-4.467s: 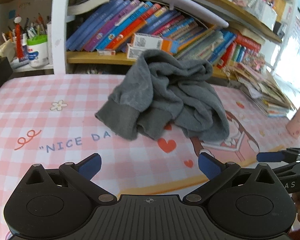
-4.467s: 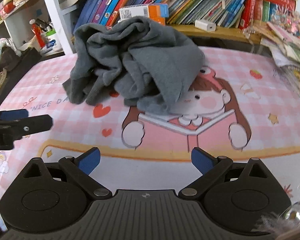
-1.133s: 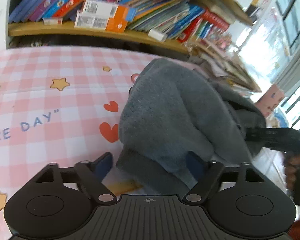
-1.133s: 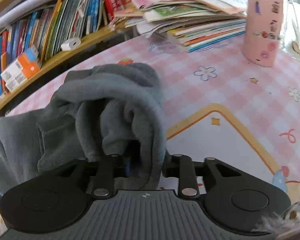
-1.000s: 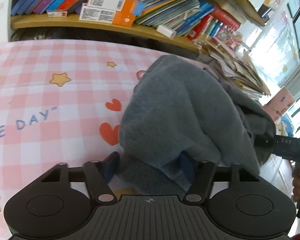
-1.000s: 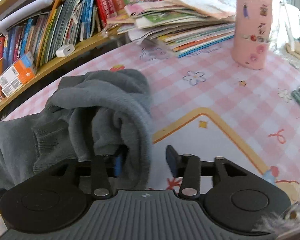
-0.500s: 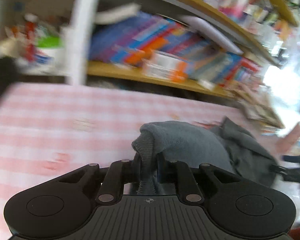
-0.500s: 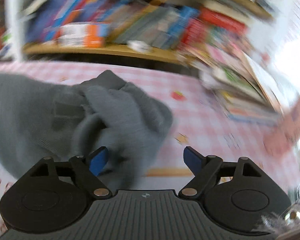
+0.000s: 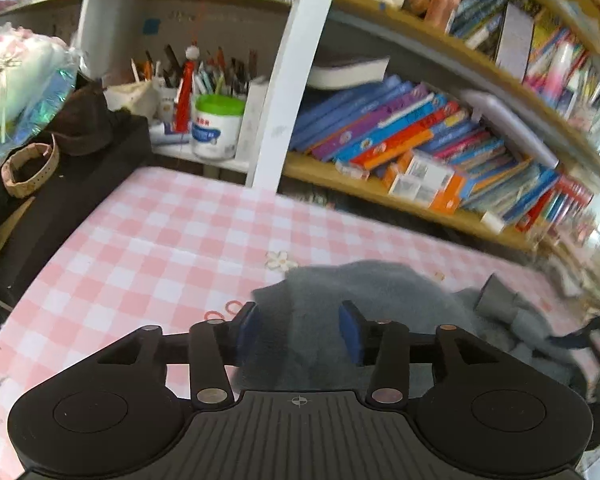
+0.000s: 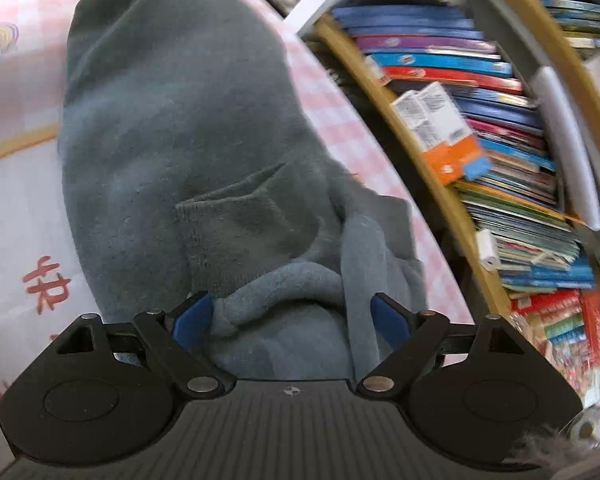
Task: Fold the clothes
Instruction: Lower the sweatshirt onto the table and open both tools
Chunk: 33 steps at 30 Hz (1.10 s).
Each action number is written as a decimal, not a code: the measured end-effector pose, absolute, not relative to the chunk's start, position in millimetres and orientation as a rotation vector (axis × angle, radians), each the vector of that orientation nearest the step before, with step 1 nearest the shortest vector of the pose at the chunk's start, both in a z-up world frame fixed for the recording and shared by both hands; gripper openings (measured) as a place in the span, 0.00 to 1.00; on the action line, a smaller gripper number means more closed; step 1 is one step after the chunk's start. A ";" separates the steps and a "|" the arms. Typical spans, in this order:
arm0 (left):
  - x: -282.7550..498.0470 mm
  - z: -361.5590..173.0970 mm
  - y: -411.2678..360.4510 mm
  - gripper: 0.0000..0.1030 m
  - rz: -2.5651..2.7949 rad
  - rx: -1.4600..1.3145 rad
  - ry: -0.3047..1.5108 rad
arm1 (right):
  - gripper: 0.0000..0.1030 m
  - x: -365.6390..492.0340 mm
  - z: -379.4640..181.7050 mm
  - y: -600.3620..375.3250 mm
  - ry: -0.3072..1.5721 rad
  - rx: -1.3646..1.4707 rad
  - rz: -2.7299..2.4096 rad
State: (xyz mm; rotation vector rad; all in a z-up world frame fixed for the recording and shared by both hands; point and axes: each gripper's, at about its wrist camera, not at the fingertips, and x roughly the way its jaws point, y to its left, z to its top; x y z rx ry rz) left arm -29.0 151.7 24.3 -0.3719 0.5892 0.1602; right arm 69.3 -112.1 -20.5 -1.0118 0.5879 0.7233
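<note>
Since half a sec ago my left gripper [image 9: 300, 330] let go of the grey cloth it had pinched: its jaws have just been opening, and the pads now stand apart w/ the grey garment [image 9: 364, 300] lying between them, not squeezed. My right gripper [image 10: 290, 316] has rolled hard since then, so the bookshelf [image 10: 452, 184] now runs down the 3 o'clock side of its view instead of across 12. Its jaws have eased in a hair but stand wide, released, w/ a rumpled fold of the garment [image 10: 188, 120] bunched between the blue pads [image 10: 190, 316]; no pinch visible.

Garment lies in a heap on the pink checked tablecloth [image 9: 160, 248], stretching from my left gripper toward 3 o'clock in the left view, where a ribbed cuff [image 9: 496, 300] sticks up. In the right view it fills 9 to 12 o'clock, pocket opening [image 10: 236, 192] at centre. Books [image 9: 400, 136] lean on the shelf at 1 o'clock in the left view; pen pot [image 9: 216, 128] at 11.
</note>
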 end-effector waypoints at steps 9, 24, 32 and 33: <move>-23.2 2.1 125.4 0.44 0.015 -0.409 0.647 | 0.17 111.0 -6.4 -148.2 0.821 -0.525 0.735; -24.2 -6.9 132.6 0.44 0.061 -0.435 0.657 | 0.09 81.7 19.2 -377.7 0.779 0.330 -0.106; -26.8 -7.4 138.1 0.50 0.111 -0.437 0.683 | 0.35 69.1 14.7 -369.2 0.783 0.370 -0.034; -28.4 -7.8 139.1 0.50 0.119 -0.436 0.687 | 0.35 71.5 13.6 -366.5 0.791 0.377 -0.022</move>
